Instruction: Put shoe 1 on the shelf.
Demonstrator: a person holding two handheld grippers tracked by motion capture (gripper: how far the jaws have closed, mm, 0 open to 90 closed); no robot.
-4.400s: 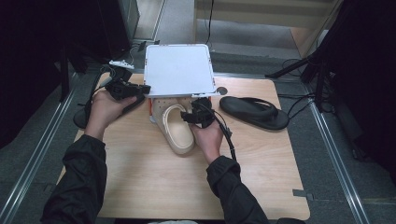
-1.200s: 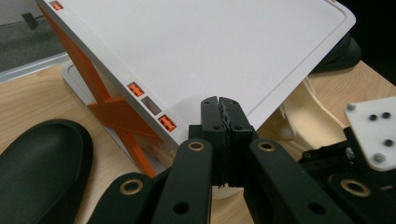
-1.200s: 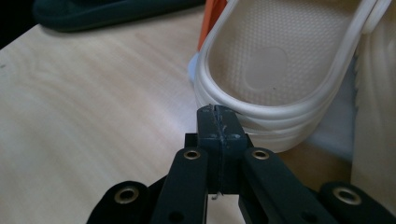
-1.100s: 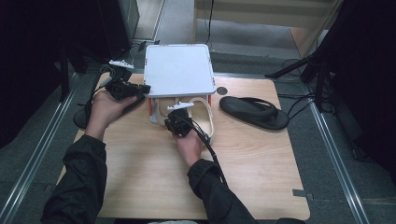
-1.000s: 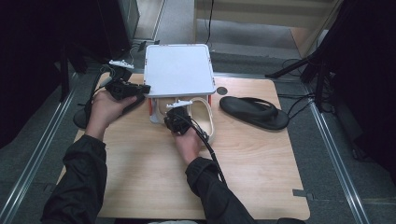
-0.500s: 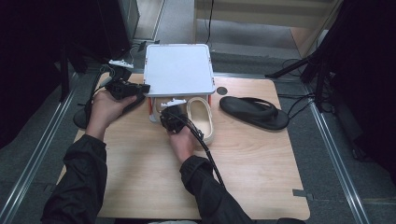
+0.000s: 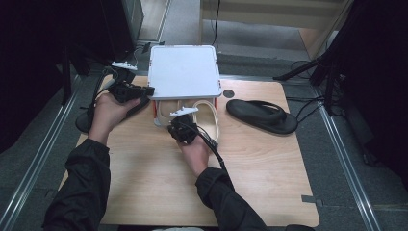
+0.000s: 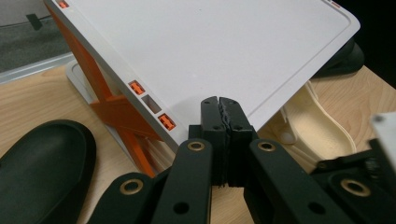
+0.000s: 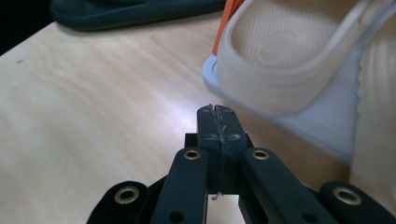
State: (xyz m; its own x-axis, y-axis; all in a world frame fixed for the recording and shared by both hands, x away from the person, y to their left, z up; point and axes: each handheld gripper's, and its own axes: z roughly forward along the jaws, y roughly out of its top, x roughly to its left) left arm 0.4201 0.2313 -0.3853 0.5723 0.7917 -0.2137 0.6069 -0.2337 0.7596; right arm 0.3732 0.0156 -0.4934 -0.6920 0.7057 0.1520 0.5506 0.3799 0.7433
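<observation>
I am pushing the cream sandal [image 7: 208,118] onto the lower shelf of the white rack [image 7: 183,71] with my right tongs [image 9: 218,115]. Their jaws are pressed together, pinching nothing, and serving as a blunt pusher at the sandal's heel. The sandal is lying about half under the rack's top, heel end toward me. My left tongs [image 8: 225,108] are likewise pressed together and empty, resting at the rack's left edge; I judge they are steadying it.

To do this well, I should be pushing low and square against the heel wall, along the sandal's length, so it slides straight in and does not pivot against the orange leg [image 8: 122,116]. The left tongs should be bracing the rack so it does not skid.

The right gripper view is showing the heel [image 9: 299,60] riding over the shelf's front lip, apparently touching it, though the close blur leaves this uncertain. The high view cannot show that, but it places a black sandal [image 7: 262,115] on the table [image 7: 269,178], well right of the rack. The left gripper view is showing a dark shoe [image 8: 39,172] left of the rack.
</observation>
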